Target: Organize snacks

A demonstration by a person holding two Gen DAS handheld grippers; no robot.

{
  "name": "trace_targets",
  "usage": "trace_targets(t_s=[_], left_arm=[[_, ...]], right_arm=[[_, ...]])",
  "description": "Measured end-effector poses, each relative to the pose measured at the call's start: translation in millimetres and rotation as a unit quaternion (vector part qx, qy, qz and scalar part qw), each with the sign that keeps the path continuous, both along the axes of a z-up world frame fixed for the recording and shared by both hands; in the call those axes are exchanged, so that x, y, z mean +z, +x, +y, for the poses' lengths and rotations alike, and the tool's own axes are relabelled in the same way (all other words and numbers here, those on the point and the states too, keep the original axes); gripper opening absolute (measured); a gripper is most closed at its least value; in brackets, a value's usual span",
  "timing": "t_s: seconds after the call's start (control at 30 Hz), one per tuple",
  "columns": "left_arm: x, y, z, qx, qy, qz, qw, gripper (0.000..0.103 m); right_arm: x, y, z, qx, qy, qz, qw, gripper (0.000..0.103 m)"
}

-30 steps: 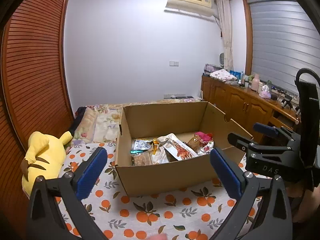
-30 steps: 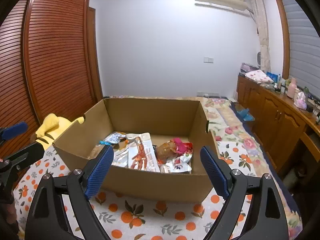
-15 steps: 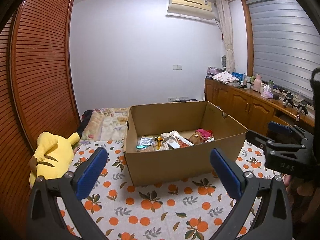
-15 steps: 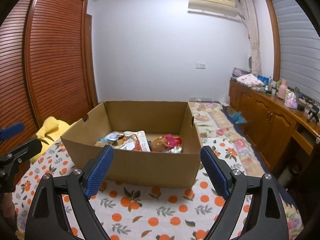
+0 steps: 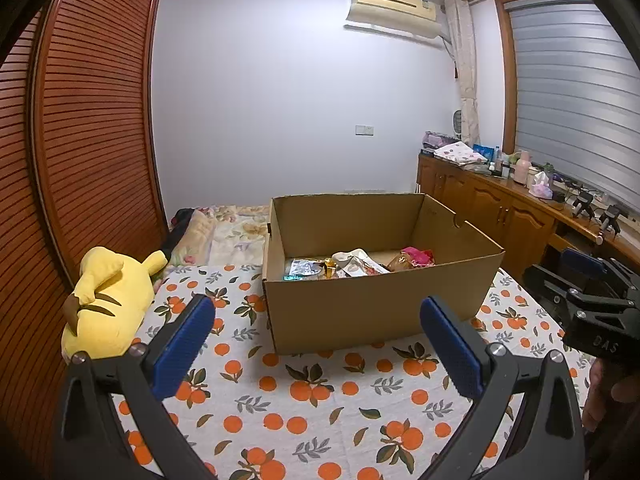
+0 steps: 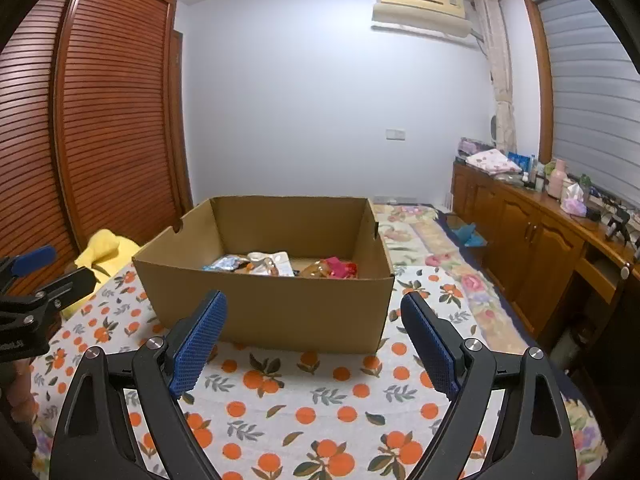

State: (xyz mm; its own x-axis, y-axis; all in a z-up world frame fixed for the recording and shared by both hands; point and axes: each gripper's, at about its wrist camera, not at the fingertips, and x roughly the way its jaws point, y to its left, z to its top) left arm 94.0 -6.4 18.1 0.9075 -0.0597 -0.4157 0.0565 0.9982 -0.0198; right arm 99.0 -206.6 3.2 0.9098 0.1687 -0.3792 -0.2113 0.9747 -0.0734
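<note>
- The cardboard box stands open-topped on a bed covered with an orange-print sheet.
- The snacks lie loose on the floor of the box: silvery and white packets toward its left and middle, a pink-red packet toward its right.
- The left tongs are held wide open and grip nothing; they are above the sheet, short of the box's near wall, apart from it.
- The right tongs are likewise spread wide and hold nothing; the box's near wall shows between the blue pads, with the snacks beyond and above them in view.
- Each pair of tongs appears at the edge of the other's view, side by side before the box.
- A yellow plush toy lies on the bed to the left of the box, near the slatted wooden wardrobe.
</note>
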Motion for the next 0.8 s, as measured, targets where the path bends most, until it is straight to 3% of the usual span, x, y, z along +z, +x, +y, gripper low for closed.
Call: trace_targets(t_s=[0.8], left_arm=[[-5.8,2.0,-0.6,0.002,0.001,0.004,1.0,0.103]], right_arm=[[2.5,-3.2,-1.7,-0.002,0.001,-0.007,1.0,0.091]])
